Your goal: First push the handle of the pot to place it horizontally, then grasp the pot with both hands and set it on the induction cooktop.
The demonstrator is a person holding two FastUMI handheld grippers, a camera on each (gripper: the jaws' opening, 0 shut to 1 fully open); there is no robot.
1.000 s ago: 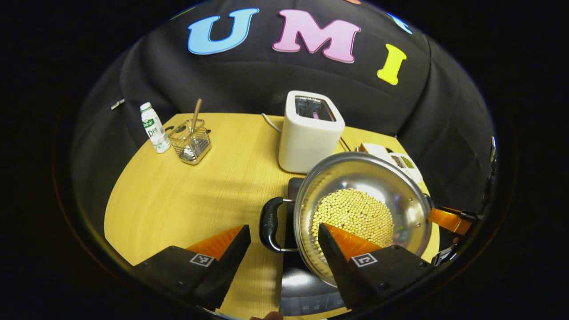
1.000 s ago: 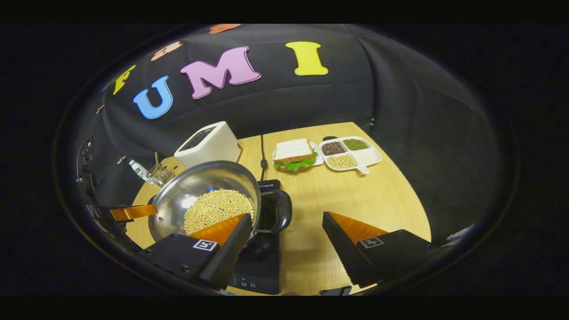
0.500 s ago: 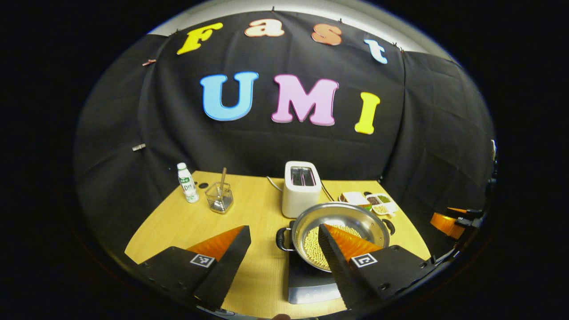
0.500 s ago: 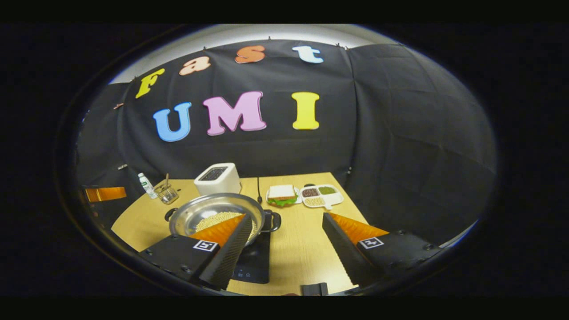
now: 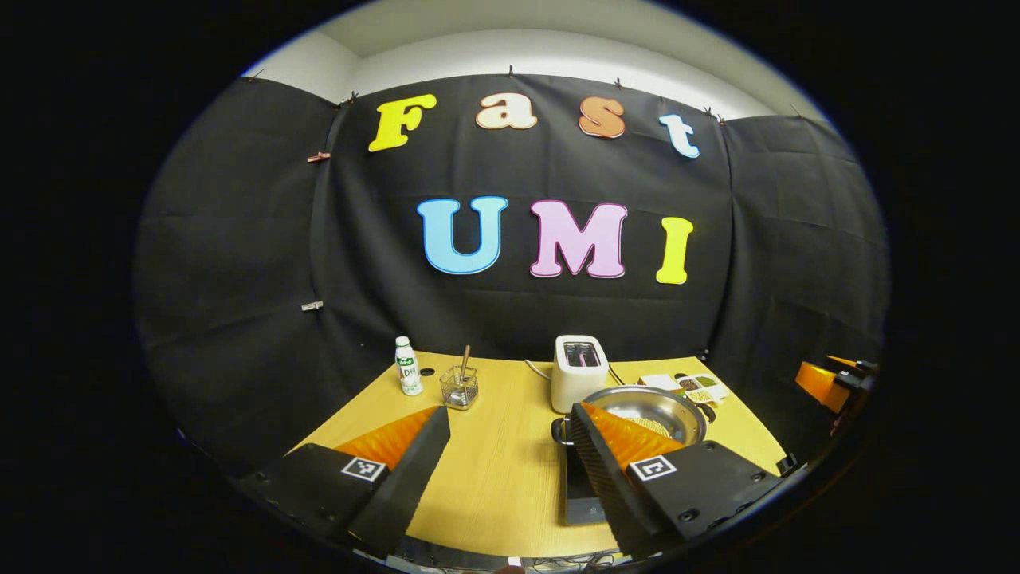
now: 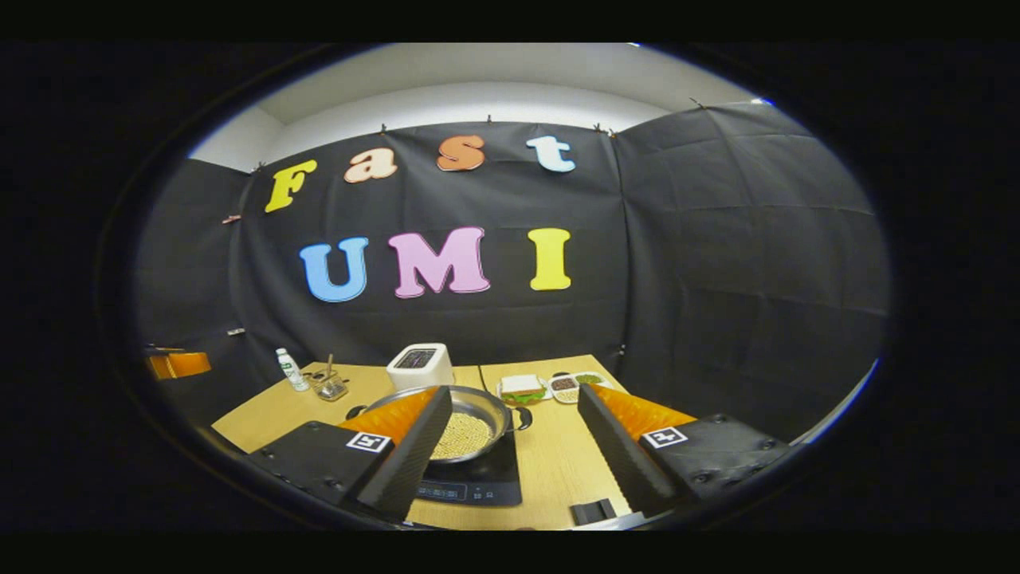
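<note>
Pot (image 6: 466,422) sits on cooktop (image 6: 478,477); labels unreadable.

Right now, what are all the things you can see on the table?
Pot: one, silver, holding pale beans, on the cooktop.
Induction cooktop: one, black, table's front.
Toaster: one, white, behind the pot.
Bottle: one, white with green label, far left.
Wire basket: one, with a stick inside, beside the bottle.
Sandwich: one, with lettuce, on a plate.
Divided tray: one, white, beside the sandwich.
Table: one, light wood.
Left gripper: open, holding nothing.
Right gripper: open, holding nothing.
</note>
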